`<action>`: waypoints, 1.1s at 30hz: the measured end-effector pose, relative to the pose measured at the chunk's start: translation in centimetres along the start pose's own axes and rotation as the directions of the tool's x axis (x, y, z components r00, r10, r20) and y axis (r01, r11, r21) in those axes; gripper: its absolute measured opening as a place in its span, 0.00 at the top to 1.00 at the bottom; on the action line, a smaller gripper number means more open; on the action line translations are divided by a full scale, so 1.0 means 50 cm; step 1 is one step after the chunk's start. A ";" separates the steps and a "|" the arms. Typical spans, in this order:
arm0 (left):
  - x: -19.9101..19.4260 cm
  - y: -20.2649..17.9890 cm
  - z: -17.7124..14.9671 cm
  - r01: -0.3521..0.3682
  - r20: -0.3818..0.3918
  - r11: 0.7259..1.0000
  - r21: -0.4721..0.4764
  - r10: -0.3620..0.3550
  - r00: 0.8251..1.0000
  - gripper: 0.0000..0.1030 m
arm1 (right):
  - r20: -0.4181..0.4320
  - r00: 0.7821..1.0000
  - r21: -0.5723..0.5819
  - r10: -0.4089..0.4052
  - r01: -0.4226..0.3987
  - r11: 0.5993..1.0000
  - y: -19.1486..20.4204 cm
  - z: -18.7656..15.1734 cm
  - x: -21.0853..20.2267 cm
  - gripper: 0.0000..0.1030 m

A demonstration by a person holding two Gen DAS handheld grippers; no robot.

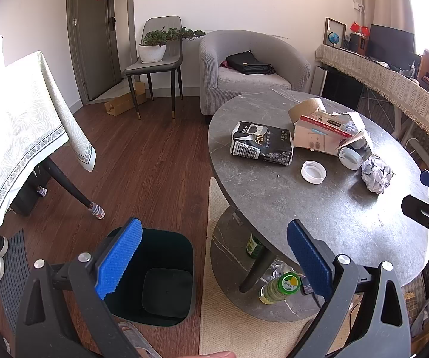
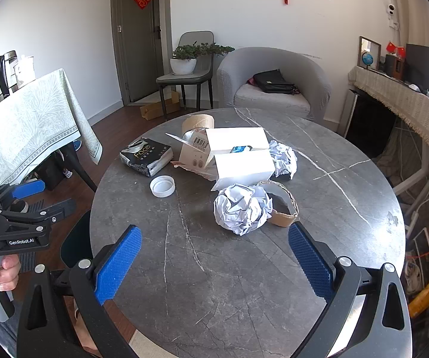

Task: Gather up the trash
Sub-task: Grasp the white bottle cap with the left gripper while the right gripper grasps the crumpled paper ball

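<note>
Trash lies on a round grey table: a crumpled paper ball, a second paper ball, a cardboard tape ring, an open white box, a black tissue pack, a white lid and a brown tape roll. My right gripper is open and empty above the table's near side, just short of the near paper ball. My left gripper is open and empty above a dark bin on the floor beside the table.
A grey armchair with a black bag stands behind the table. A cloth-covered table is at the left, a chair with a potted plant at the back. Bottles lie under the table. A draped shelf runs along the right.
</note>
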State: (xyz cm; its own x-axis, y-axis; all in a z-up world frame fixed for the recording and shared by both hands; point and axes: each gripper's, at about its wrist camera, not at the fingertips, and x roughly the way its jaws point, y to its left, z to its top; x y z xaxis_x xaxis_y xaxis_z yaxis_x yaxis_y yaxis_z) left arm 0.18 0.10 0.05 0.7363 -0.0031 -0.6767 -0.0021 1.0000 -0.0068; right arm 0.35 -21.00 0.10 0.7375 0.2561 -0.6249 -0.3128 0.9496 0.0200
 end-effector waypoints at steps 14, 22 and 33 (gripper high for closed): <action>-0.004 -0.026 0.020 0.075 0.031 0.994 0.086 -0.077 0.996 0.05 | -0.016 0.999 0.001 -0.036 0.036 0.999 -0.016 0.004 0.014 0.03; 0.020 -0.071 0.044 0.217 0.020 0.963 0.159 -0.223 0.975 0.20 | -0.058 0.998 0.007 0.021 -0.021 1.000 -0.044 0.002 0.044 0.05; 0.110 -0.157 0.063 0.345 -0.100 0.910 0.228 -0.331 0.938 0.50 | -0.106 0.981 0.062 0.161 -0.155 0.986 -0.091 -0.003 0.065 0.34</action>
State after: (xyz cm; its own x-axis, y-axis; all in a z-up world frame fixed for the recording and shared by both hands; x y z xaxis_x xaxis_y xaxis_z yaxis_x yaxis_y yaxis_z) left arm 6.36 -7.74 -1.29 0.6241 -0.3340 -0.7064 0.4065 0.9108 -0.0715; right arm 4.08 -24.54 -2.16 0.6103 0.3849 -0.6924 -0.3855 0.9079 0.1649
